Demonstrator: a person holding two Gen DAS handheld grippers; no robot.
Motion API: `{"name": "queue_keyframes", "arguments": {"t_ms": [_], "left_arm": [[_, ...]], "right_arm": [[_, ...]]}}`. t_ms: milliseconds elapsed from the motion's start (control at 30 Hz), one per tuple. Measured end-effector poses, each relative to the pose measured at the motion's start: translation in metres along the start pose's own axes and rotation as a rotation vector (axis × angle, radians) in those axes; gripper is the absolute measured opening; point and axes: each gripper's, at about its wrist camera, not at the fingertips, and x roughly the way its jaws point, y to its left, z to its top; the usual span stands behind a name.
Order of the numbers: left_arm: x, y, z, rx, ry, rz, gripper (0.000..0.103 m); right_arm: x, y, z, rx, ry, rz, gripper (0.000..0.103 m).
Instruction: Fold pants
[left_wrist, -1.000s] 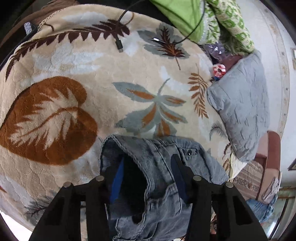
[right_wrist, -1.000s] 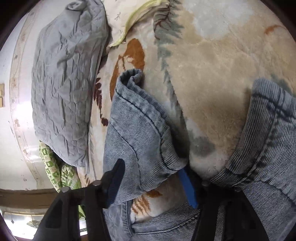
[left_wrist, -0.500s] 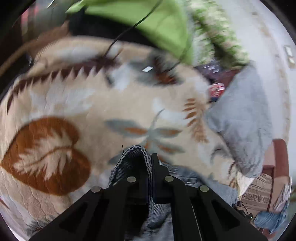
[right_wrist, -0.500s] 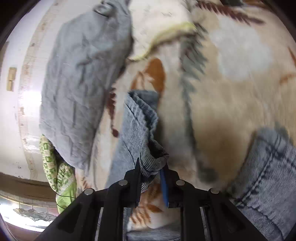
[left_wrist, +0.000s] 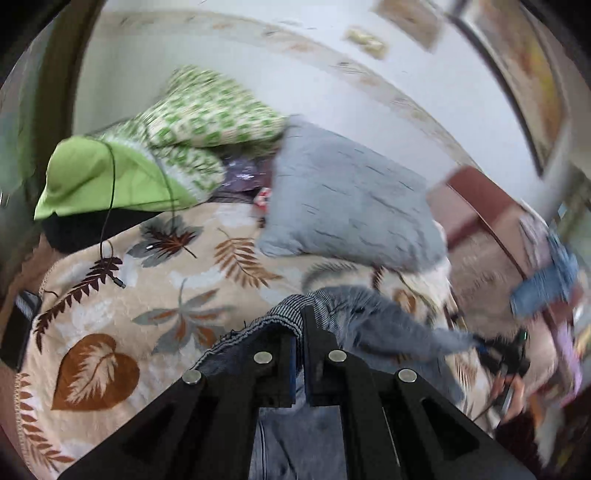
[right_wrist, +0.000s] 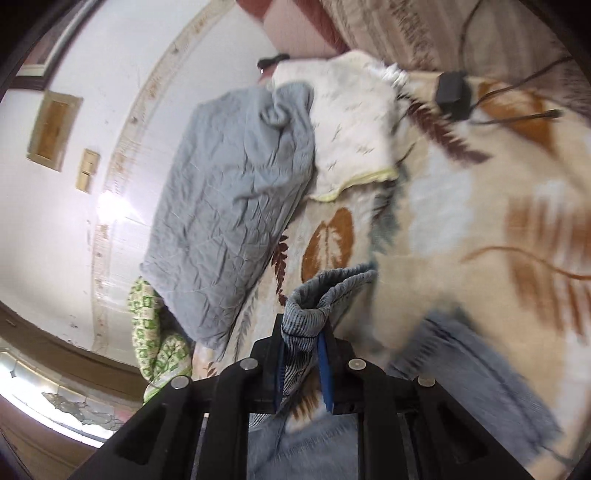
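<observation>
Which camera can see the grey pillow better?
The right wrist view. There the grey pillow is big and sharp, so its wrinkles and a bunched corner show, and its whole shape lies beside the leaf-pattern blanket. In the left wrist view the pillow also shows whole, but farther off and blurred.

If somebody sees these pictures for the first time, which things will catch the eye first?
First, the grey denim pants, pinched in both tongs, left and right, low in each view. Beneath them spreads a cream blanket with large brown leaves. A crumpled grey pillow lies at its edge, by the white wall.
</observation>
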Motion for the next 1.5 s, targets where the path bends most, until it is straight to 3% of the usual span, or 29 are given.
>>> {"name": "queue_keyframes", "arguments": {"t_ms": [167,367,467,567,633,733,767,800,967,1133,1167,1233,1367,1500], "left_arm": [[-0.027,-0.006,-0.078,0.067,0.06,0.008,0.002],[-0.015,0.051,-0.167,-0.106,0.219,0.064,0.003],[-0.005,0.074,-0.2,-0.183,0.281,0.085,0.004],[-0.005,0.088,-0.213,-0.237,0.296,0.068,0.008],[-0.009,0.091,-0.216,-0.257,0.293,0.078,0.009],[-0.017,0.095,-0.217,-0.257,0.281,0.147,0.009],[-0.021,0.098,-0.219,-0.264,0.278,0.163,0.009],[-0.027,0.104,-0.219,-0.285,0.27,0.18,0.009],[-0.054,0.096,-0.202,-0.281,0.188,0.198,0.009],[-0.04,0.043,-0.165,-0.188,0.111,0.062,0.016],[-0.031,0.028,-0.161,-0.163,0.113,0.029,0.025],[-0.007,0.001,-0.159,-0.12,0.127,-0.032,0.031],[0.039,-0.035,-0.168,-0.075,0.193,-0.106,0.032],[0.072,-0.053,-0.18,-0.067,0.235,-0.148,0.032]], "right_arm": [[-0.058,-0.047,-0.031,0.005,0.028,-0.059,0.017],[-0.068,-0.128,-0.075,0.07,0.136,-0.214,0.016],[-0.075,-0.159,-0.081,0.159,0.168,-0.187,0.013],[-0.088,-0.159,-0.073,0.157,0.181,-0.208,0.02],[-0.096,-0.146,-0.062,0.101,0.161,-0.229,0.024],[-0.096,-0.118,-0.049,0.019,0.122,-0.208,0.042],[-0.091,-0.108,-0.046,-0.003,0.12,-0.196,0.061],[-0.086,-0.097,-0.045,-0.025,0.118,-0.183,0.069],[-0.025,-0.026,-0.071,-0.169,0.24,-0.066,0.069],[0.046,0.049,-0.129,-0.308,0.412,0.06,0.069],[0.059,0.062,-0.139,-0.323,0.446,0.085,0.069],[0.088,0.087,-0.163,-0.342,0.519,0.134,0.069],[0.135,0.12,-0.205,-0.306,0.639,0.201,0.068],[0.164,0.139,-0.232,-0.356,0.659,0.15,0.066]]}}
